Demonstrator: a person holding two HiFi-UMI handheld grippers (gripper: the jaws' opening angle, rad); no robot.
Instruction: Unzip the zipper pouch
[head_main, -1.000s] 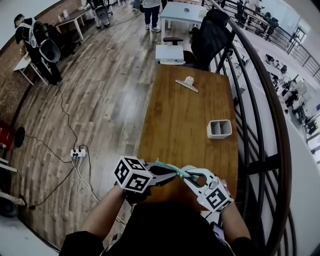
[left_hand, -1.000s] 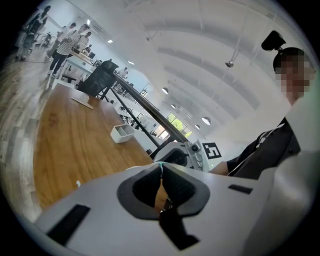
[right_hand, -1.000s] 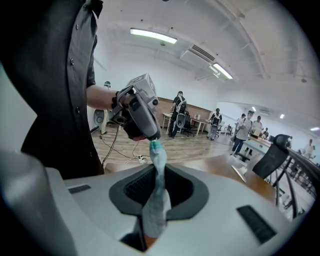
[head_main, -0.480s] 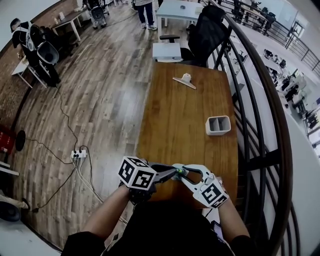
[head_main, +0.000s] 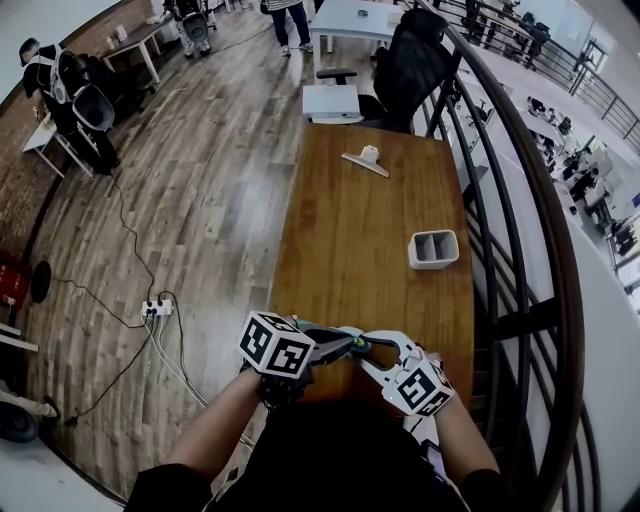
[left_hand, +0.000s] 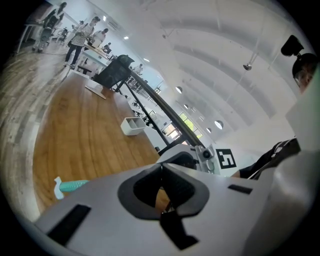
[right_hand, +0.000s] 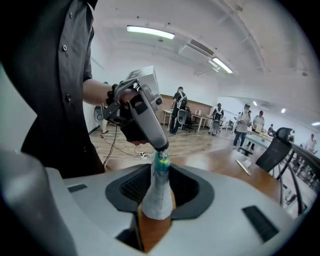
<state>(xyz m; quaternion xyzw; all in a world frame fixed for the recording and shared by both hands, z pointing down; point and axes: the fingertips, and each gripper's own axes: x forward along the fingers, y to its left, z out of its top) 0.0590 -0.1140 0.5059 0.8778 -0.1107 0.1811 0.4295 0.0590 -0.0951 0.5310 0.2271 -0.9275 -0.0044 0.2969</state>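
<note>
Zipper pouch (right_hand: 156, 202) pinched at teal end by clenched left gripper (left_hand: 161, 170); right gripper (right_hand: 159, 176) jaws opening around it; unzipped extent not discernible

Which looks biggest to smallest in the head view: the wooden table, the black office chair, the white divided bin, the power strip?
Largest first:
wooden table
black office chair
white divided bin
power strip
Chair sits farther off; real size unsure.

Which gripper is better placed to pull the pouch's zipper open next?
Probably the left. The left gripper is shut on the teal zipper end of the pouch, ready to pull. The right gripper has the pouch between its jaws, but they are opening, so it must clamp first.
</note>
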